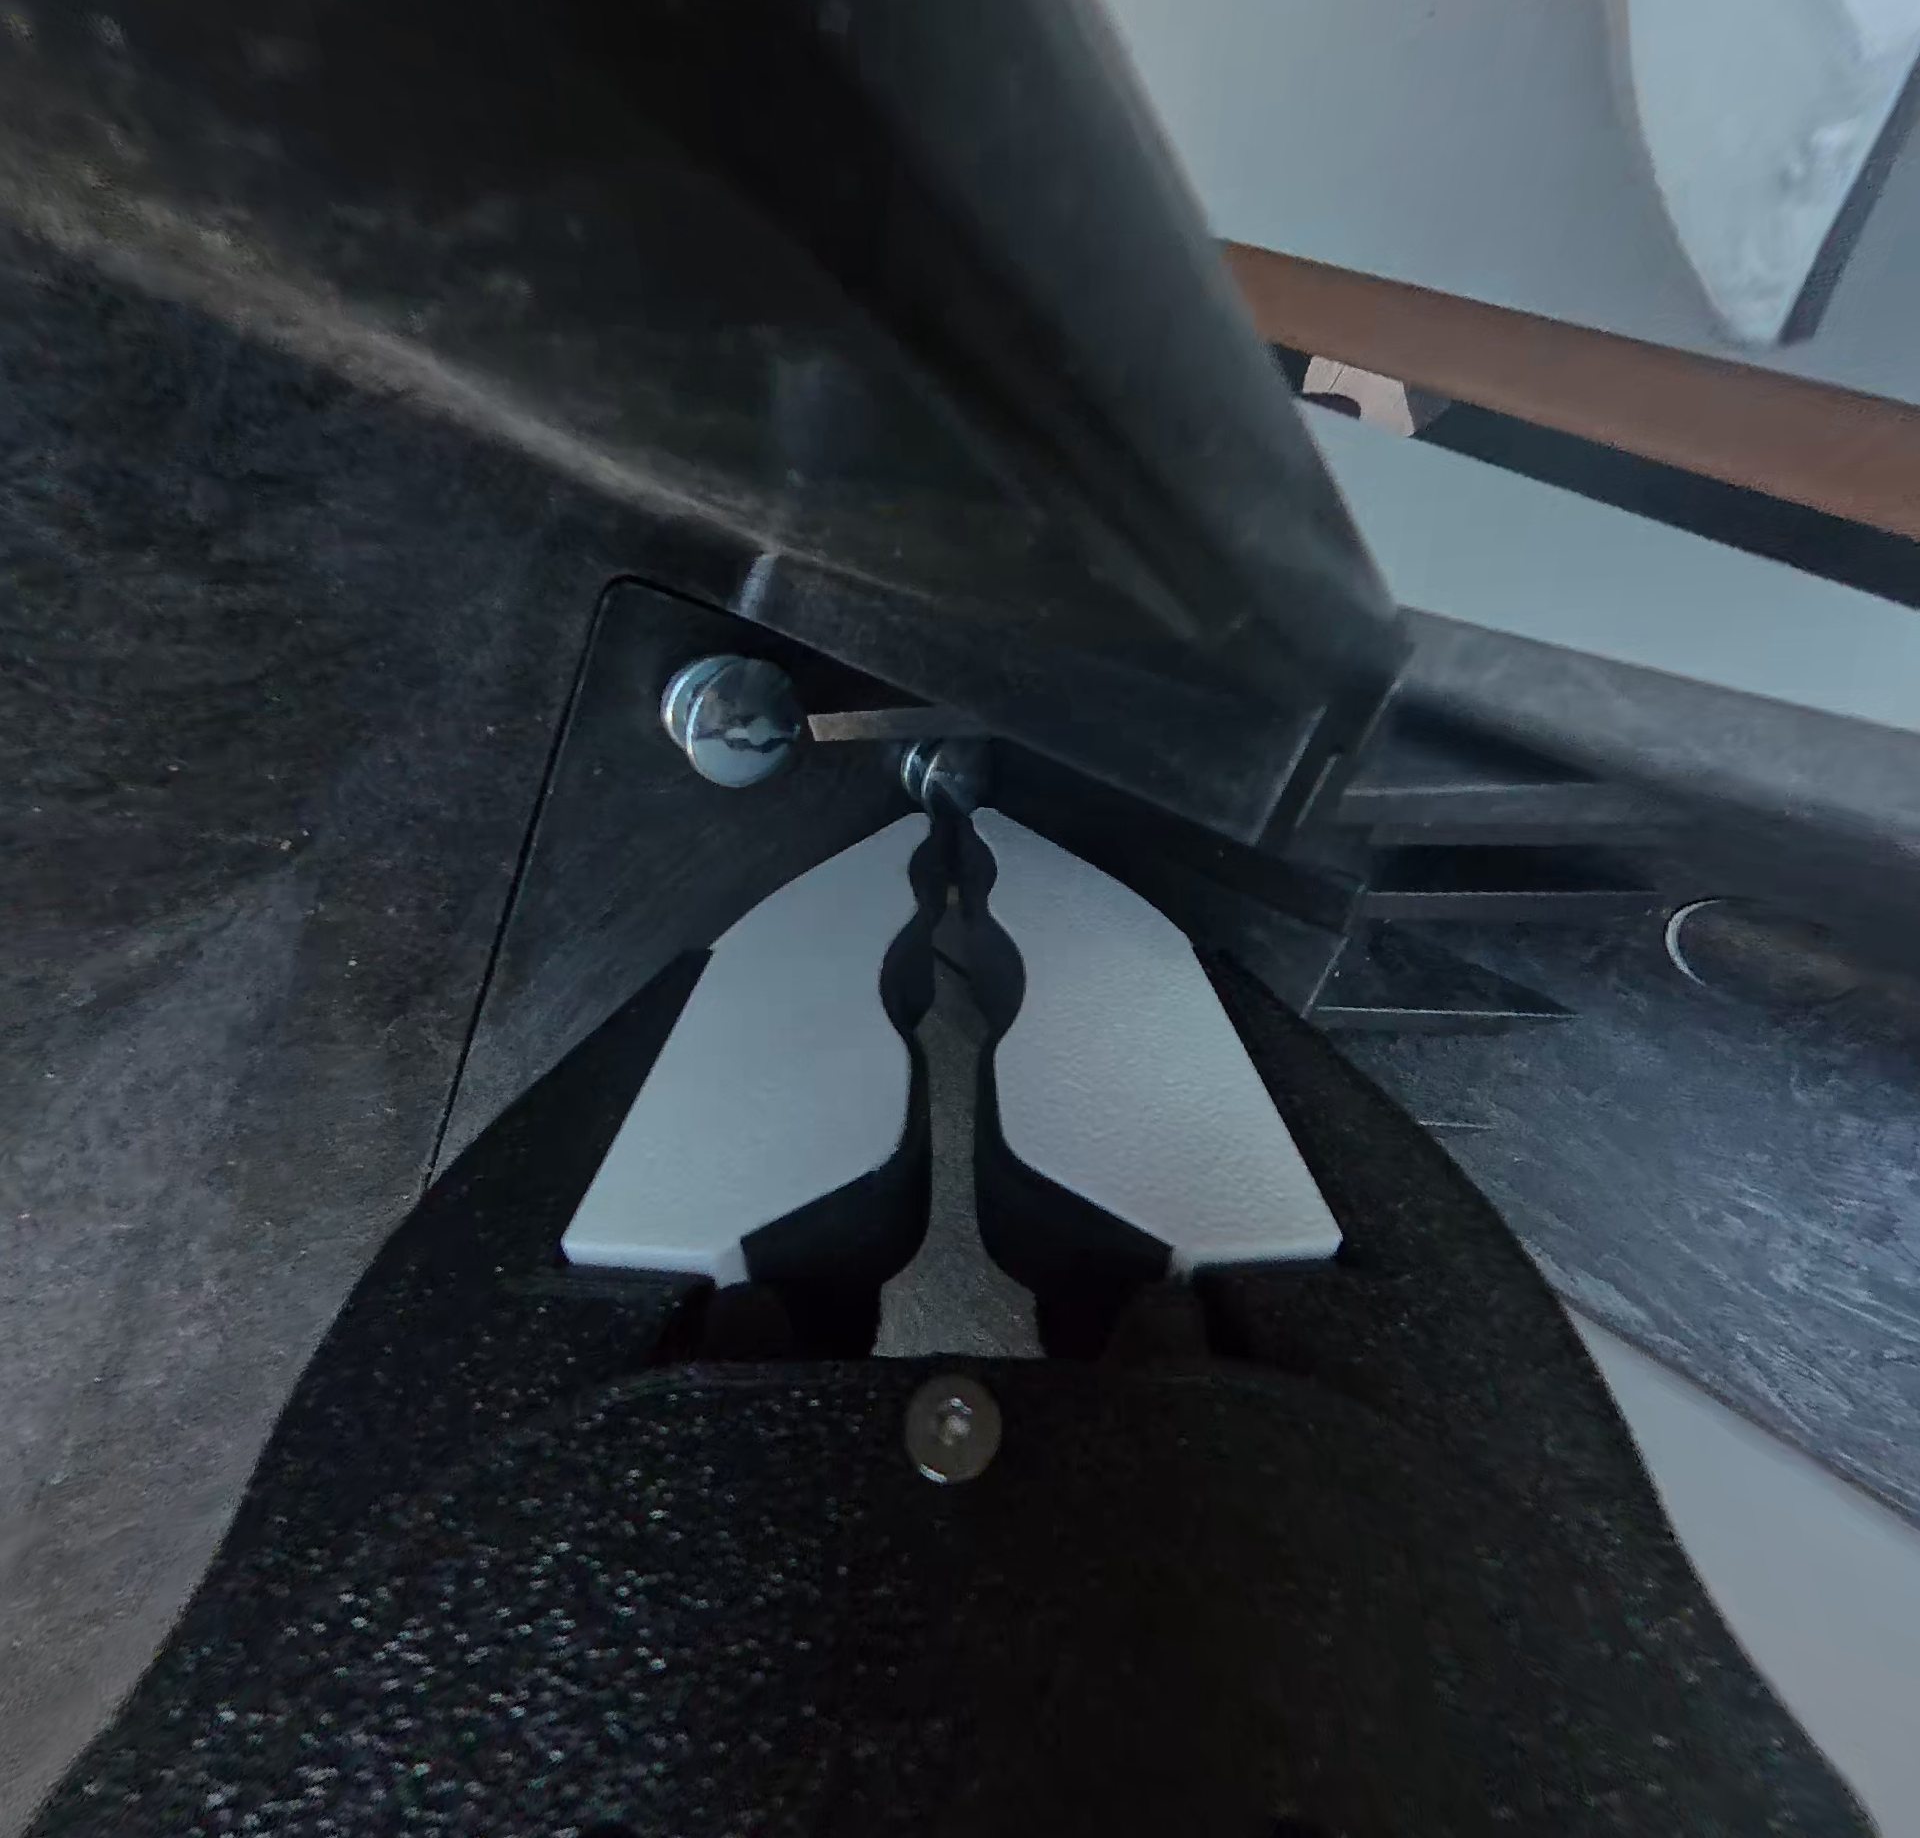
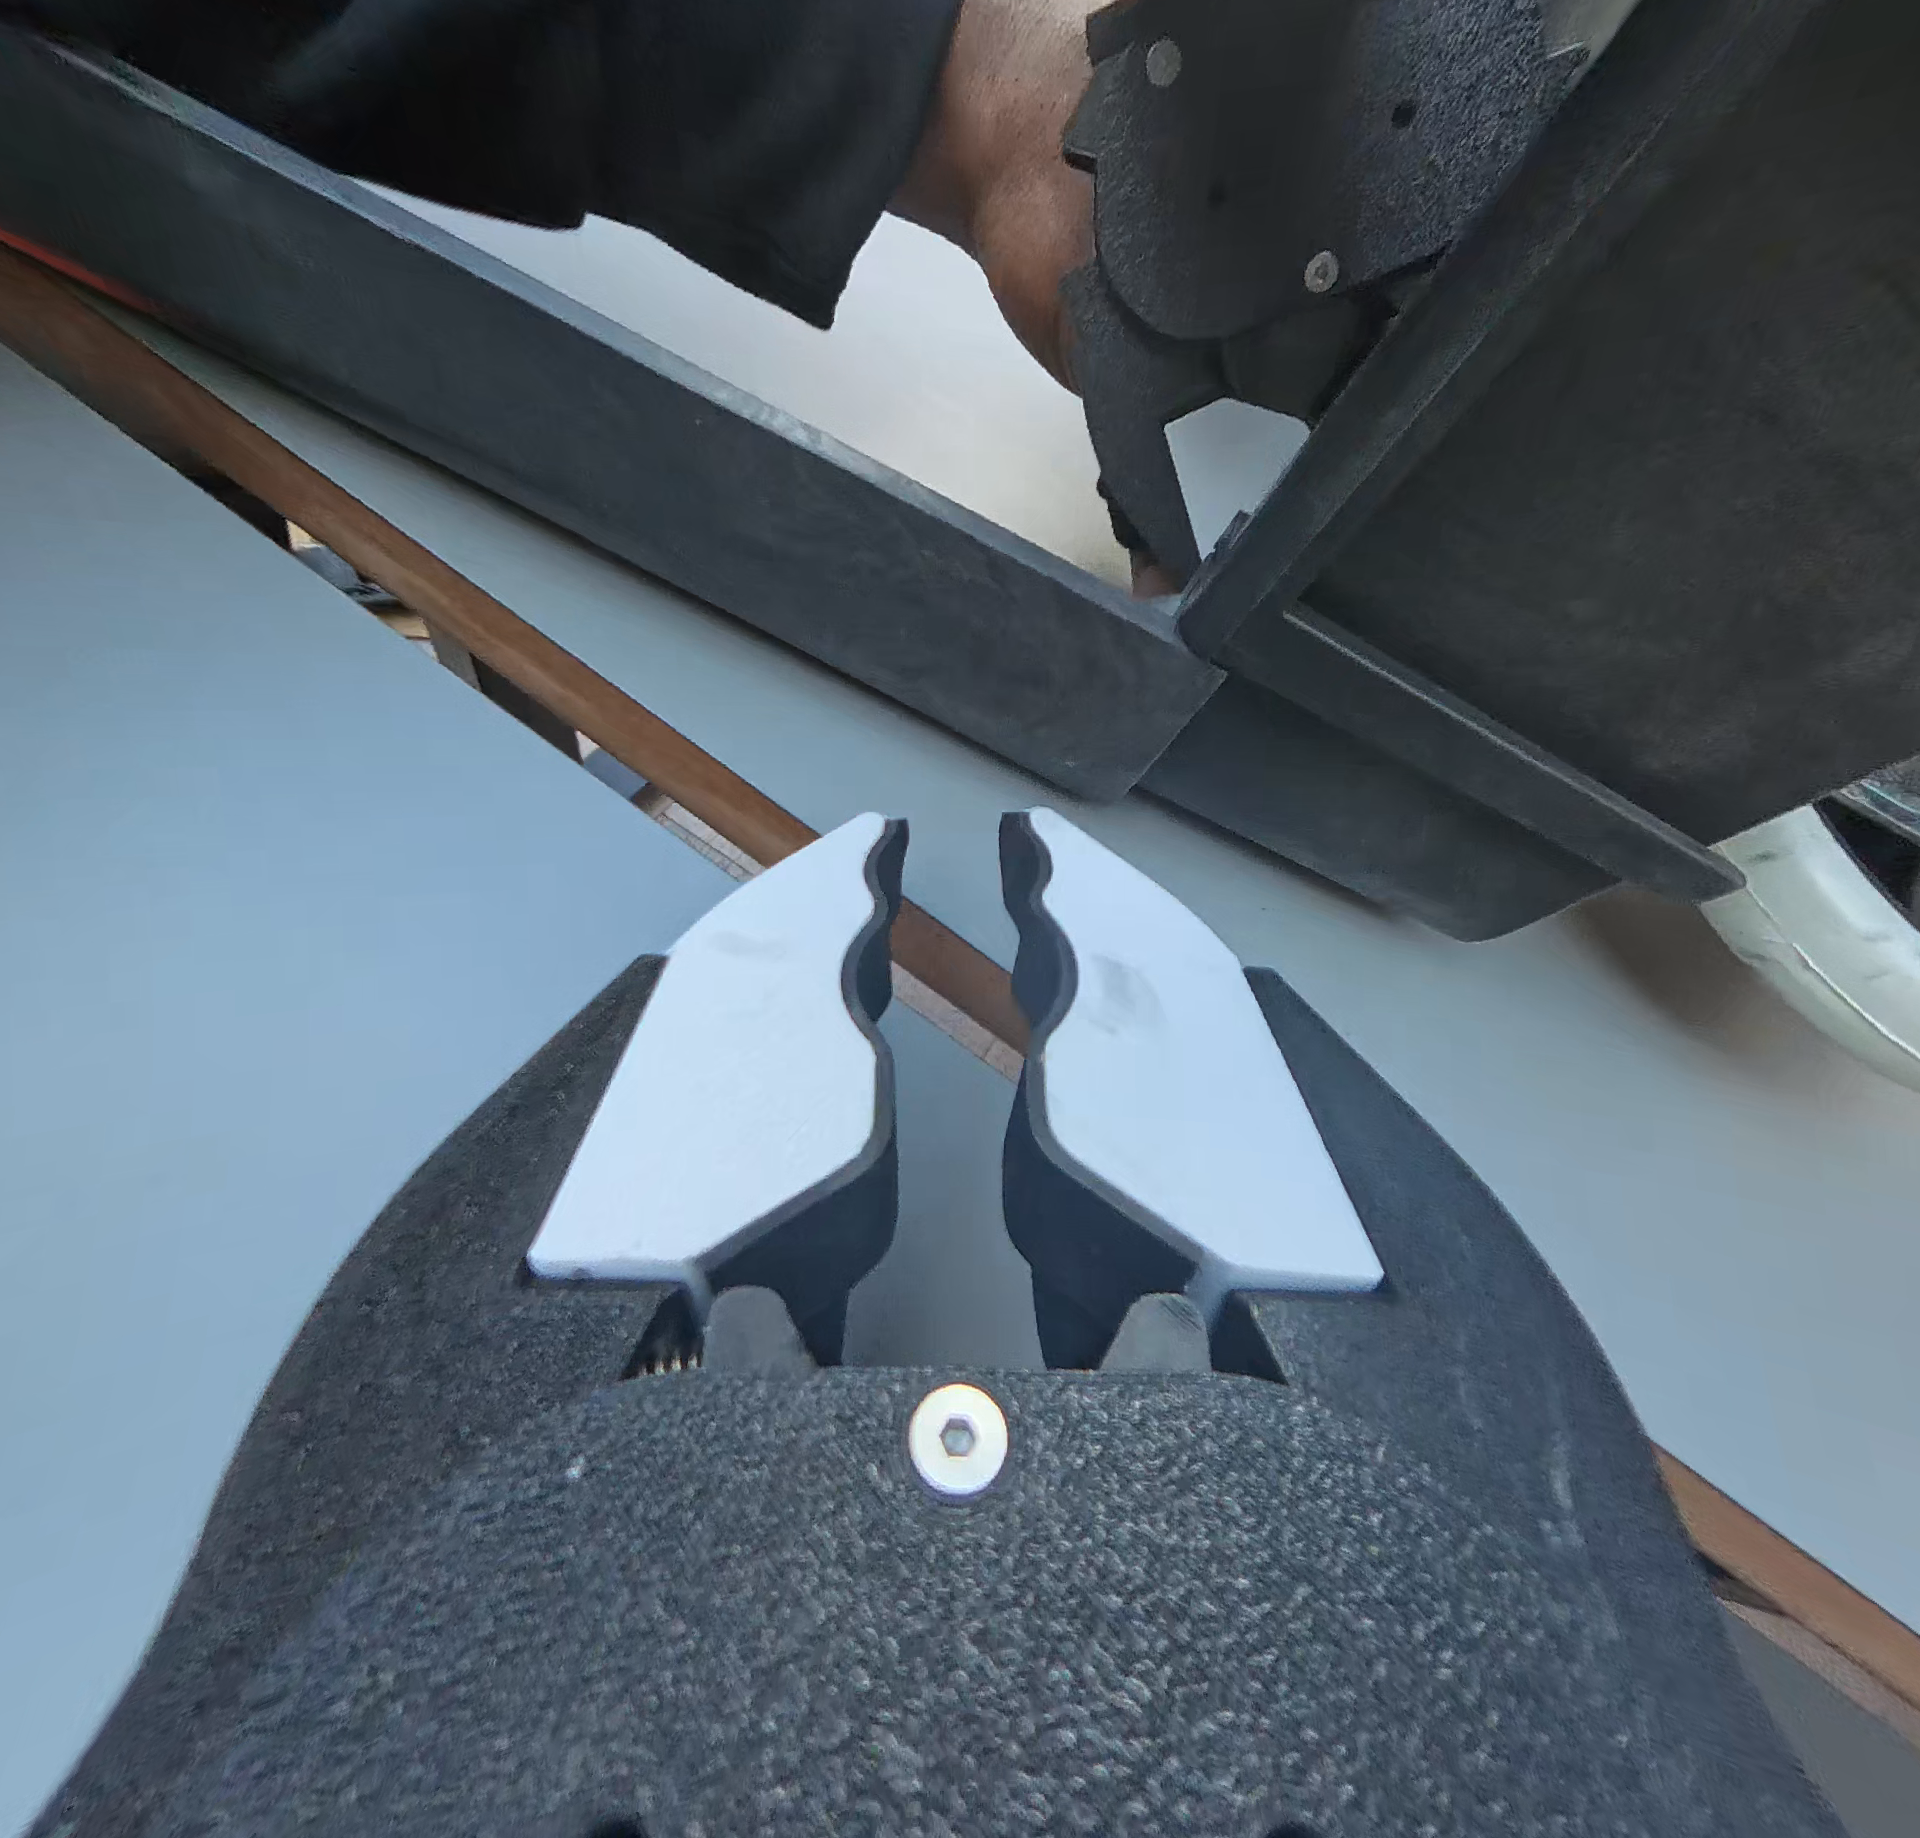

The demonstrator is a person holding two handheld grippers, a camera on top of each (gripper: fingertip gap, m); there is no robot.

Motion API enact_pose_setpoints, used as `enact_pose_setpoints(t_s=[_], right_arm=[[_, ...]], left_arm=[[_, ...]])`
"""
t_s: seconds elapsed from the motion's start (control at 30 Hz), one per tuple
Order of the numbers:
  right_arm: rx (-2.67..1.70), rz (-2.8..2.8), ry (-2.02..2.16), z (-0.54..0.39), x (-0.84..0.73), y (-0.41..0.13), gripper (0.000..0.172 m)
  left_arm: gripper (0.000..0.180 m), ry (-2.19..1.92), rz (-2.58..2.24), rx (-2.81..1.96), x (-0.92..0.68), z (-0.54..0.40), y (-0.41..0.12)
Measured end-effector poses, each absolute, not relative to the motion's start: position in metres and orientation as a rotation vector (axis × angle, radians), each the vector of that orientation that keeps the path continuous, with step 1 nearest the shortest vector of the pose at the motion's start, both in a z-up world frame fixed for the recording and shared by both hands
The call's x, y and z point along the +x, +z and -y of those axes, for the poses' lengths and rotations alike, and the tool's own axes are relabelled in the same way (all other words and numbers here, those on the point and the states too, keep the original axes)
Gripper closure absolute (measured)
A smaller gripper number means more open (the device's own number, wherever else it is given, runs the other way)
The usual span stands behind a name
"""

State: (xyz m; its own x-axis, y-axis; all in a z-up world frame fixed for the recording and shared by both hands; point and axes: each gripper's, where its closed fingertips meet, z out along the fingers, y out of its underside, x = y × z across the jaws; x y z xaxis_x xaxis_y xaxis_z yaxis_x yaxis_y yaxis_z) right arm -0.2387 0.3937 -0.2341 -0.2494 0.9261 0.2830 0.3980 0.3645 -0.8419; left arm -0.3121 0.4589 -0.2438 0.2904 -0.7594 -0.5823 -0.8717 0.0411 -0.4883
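Left gripper is clenched, tips right at the small screw on the black bracket, maybe pinching it, too dark to say, so go gently, while the right gripper sits parted and empty below the black bar.

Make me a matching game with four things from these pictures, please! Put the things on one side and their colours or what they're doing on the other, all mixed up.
Things:
1. left gripper
2. right gripper
3. big screw
4. wooden strip

States:
A. brown
B. shiny silver
C. open, holding nothing
D. closed, tips at a small screw

Pairs: 1-D, 2-C, 3-B, 4-A
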Motion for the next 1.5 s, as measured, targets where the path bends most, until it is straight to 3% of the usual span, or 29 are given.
enact_pose_setpoints(t_s=[1.5], right_arm=[[-1.244,1.966,0.638,-0.405,-0.272,-0.262,0.158]], left_arm=[[0.174,-0.087,-1.581,-1.513,-0.299,-0.457,-0.237]])
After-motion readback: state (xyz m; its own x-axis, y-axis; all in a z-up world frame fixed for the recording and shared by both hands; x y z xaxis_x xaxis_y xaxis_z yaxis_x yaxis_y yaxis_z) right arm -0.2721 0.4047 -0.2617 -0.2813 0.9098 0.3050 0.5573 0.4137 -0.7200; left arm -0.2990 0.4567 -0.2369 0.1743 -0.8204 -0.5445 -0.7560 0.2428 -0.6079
